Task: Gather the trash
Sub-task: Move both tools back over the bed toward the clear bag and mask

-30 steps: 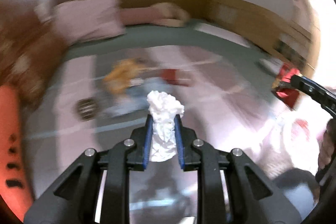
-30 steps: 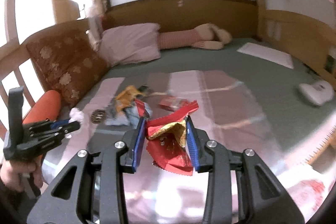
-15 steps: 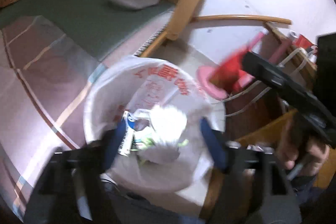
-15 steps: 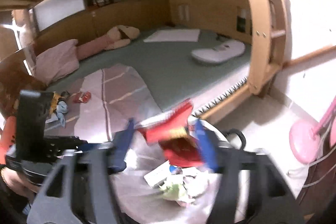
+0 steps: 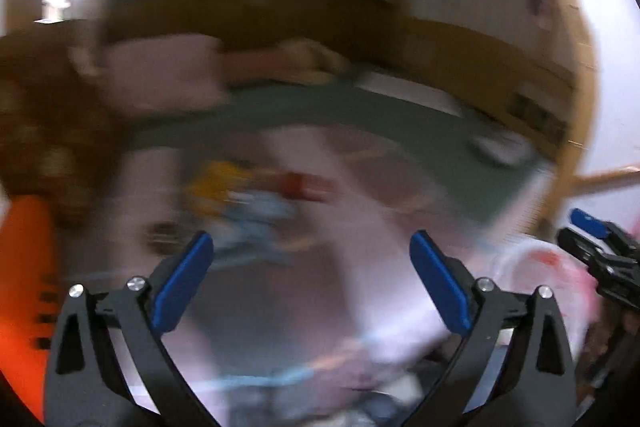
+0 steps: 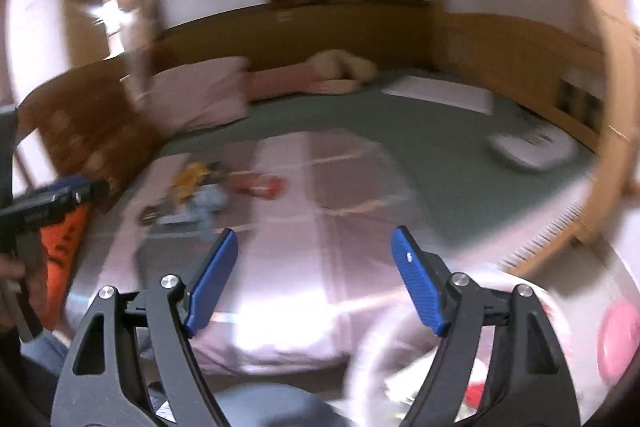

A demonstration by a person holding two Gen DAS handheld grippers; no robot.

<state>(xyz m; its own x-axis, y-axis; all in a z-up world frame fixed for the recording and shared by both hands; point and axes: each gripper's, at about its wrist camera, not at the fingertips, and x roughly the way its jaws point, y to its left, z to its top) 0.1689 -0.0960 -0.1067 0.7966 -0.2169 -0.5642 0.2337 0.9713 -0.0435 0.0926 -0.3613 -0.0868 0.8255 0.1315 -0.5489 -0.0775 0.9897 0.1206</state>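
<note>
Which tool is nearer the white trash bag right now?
Right. The right tool hangs open with the white trash bag just below its right finger. The left tool, also open, is further off, with the bag at its right.

The left hand-held gripper (image 5: pixel 310 283) has matt black plastic arms, small shiny metal screws and blue ribbed pads (image 5: pixel 182 287); the right hand-held gripper (image 6: pixel 314 281) looks the same. The pale pink blanket (image 6: pixel 304 279) seems to be soft matt cloth, though blur hides its weave. The bed's curved frame (image 6: pixel 520 55) is smooth, warm-toned wood. The white bin bag (image 6: pixel 380 351) looks like thin glossy plastic.
</note>
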